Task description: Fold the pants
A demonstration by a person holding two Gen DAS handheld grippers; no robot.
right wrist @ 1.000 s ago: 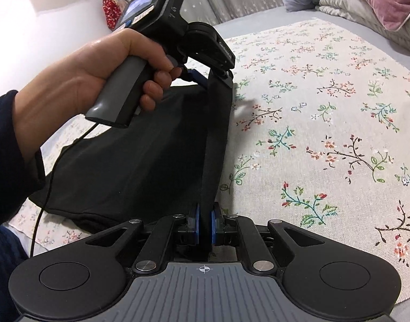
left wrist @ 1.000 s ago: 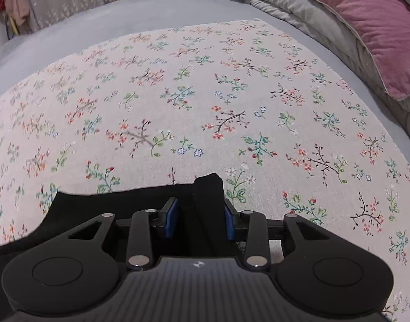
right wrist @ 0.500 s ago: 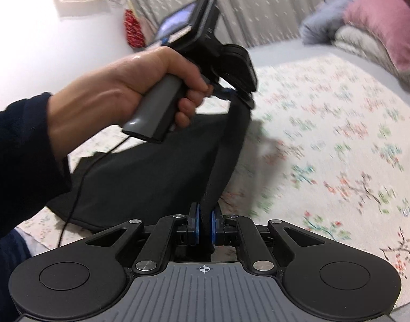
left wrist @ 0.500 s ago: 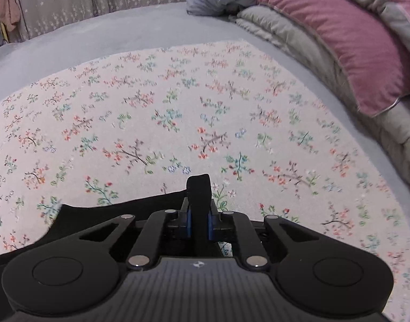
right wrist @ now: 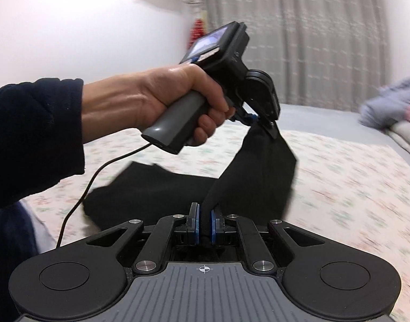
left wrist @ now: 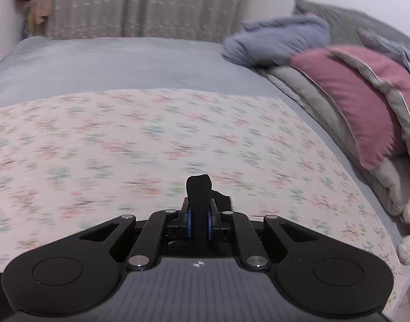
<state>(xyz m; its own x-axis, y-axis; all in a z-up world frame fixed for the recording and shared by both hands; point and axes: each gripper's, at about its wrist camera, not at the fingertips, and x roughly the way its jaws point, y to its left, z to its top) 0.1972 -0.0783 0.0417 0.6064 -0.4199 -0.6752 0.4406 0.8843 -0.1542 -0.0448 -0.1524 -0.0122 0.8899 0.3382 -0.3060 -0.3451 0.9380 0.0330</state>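
The black pants hang between my two grippers, lifted off the floral sheet; their lower part still rests on it at the left. My right gripper is shut on a band of the black fabric. My left gripper is held in a hand up and ahead in the right wrist view, shut on another edge of the pants. In the left wrist view my left gripper pinches a black fold that sticks up between the blue pads.
The floral sheet lies over a grey bed. Pink and grey pillows and a blue-grey blanket are piled along the right. A curtain hangs behind. A cable trails from the left handle.
The left gripper closed on the pants edge, then both grippers rose and lifted the fabric well off the sheet. The views tilted up toward the curtain.
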